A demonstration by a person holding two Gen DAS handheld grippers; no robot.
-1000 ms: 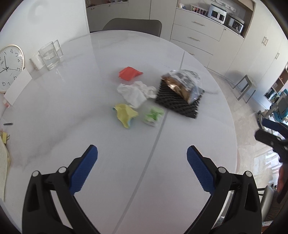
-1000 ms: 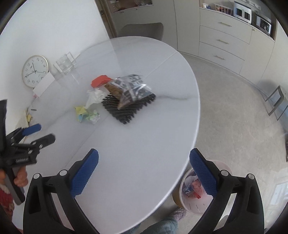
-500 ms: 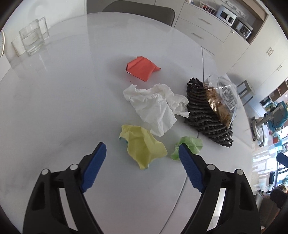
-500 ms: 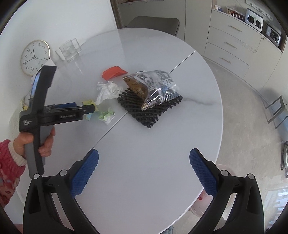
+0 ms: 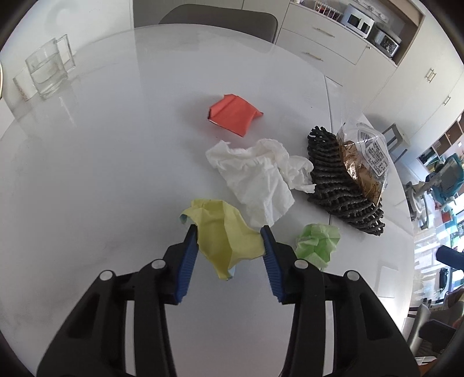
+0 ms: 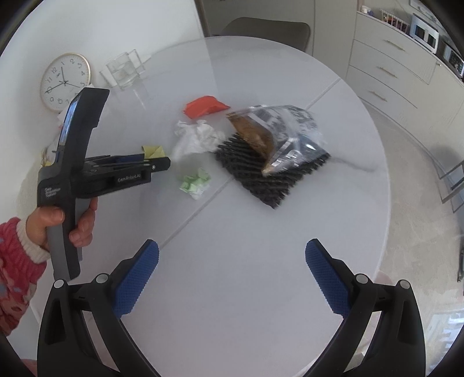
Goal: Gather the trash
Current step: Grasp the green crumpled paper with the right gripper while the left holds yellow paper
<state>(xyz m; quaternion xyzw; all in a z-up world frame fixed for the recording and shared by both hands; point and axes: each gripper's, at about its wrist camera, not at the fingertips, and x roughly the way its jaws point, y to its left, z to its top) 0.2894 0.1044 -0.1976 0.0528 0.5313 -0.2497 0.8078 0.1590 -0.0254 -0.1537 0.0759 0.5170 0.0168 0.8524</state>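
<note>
Trash lies on a white round table (image 5: 101,150). My left gripper (image 5: 229,235) has its pads on both sides of a crumpled yellow paper (image 5: 224,232) and is closed on it. A white tissue (image 5: 255,174), a green paper ball (image 5: 317,242), a red folded paper (image 5: 233,113) and a snack bag (image 5: 364,156) on a black mesh mat (image 5: 337,179) lie beyond. In the right wrist view my right gripper (image 6: 232,261) is open and empty over the near table, with the left gripper (image 6: 156,162) at the yellow paper (image 6: 152,150).
A glass container (image 5: 47,72) stands at the far left of the table. A wall clock (image 6: 65,81) leans behind it. A chair (image 5: 217,17) stands at the far side. Cabinets (image 6: 391,75) line the right wall.
My left gripper moved forward and down to the yellow paper and its jaws closed onto it. The right gripper stayed open and drifted slightly closer to the table.
</note>
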